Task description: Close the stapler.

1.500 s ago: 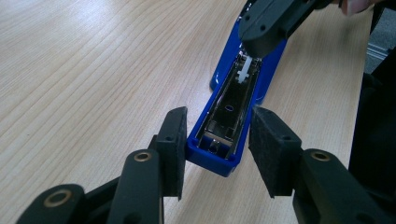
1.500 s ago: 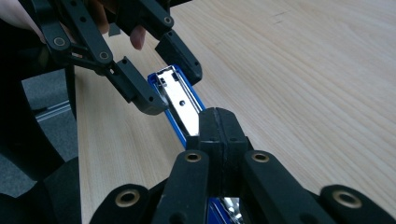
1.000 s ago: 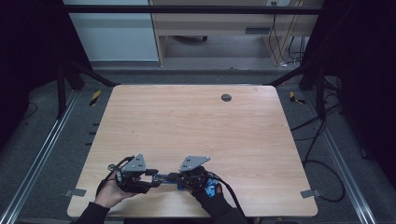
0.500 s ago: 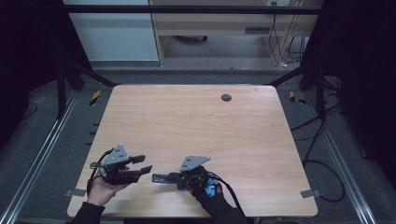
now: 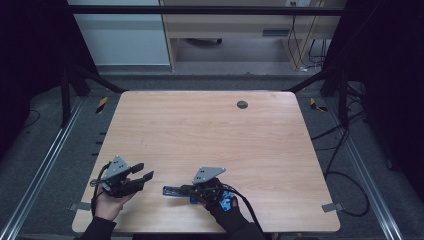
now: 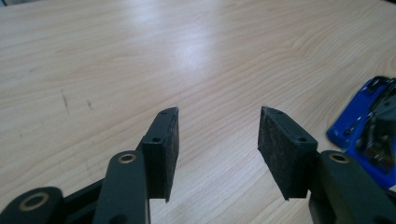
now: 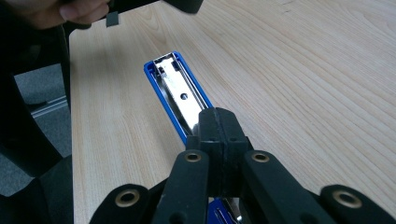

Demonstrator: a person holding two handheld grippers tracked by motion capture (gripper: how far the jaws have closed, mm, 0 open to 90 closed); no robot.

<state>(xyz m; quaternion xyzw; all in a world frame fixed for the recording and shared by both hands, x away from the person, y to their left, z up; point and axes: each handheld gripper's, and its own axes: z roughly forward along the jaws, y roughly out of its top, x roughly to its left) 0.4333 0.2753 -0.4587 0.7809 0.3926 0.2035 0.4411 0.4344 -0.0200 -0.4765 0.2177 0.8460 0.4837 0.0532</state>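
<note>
A blue stapler [image 5: 176, 190] lies flat on the wooden table [image 5: 210, 135] near its front edge, at about six o'clock from the table's middle in the high view, its long body running roughly from three o'clock to nine o'clock. The right gripper [image 5: 192, 189] has its jaws pressed together on the stapler's three o'clock end; in the right gripper view the two black pads meet on the near part of the stapler [image 7: 175, 91], and the blue base with its bright metal channel stretches away from the jaws towards eleven o'clock, lying on the wood. The person's right hand [image 5: 220, 200], in a dark glove with blue on it, sits just behind that gripper at about five o'clock from it, with the cable trailing off towards the table's front edge. The left gripper [image 5: 141, 172] is at nine o'clock from the stapler, near it but apart from it, held by the person's bare left hand [image 5: 107, 202] near the table's front left corner. Its jaws stand spread with nothing between them: in the left gripper view the two pads [image 6: 164, 151] are well parted over bare wood, and the stapler [image 6: 359, 126] shows at about three o'clock from them, with the dark shape of the other gripper on it. A small dark round disc [image 5: 242, 104] sits in the tabletop at twelve o'clock, far from both grippers.
</note>
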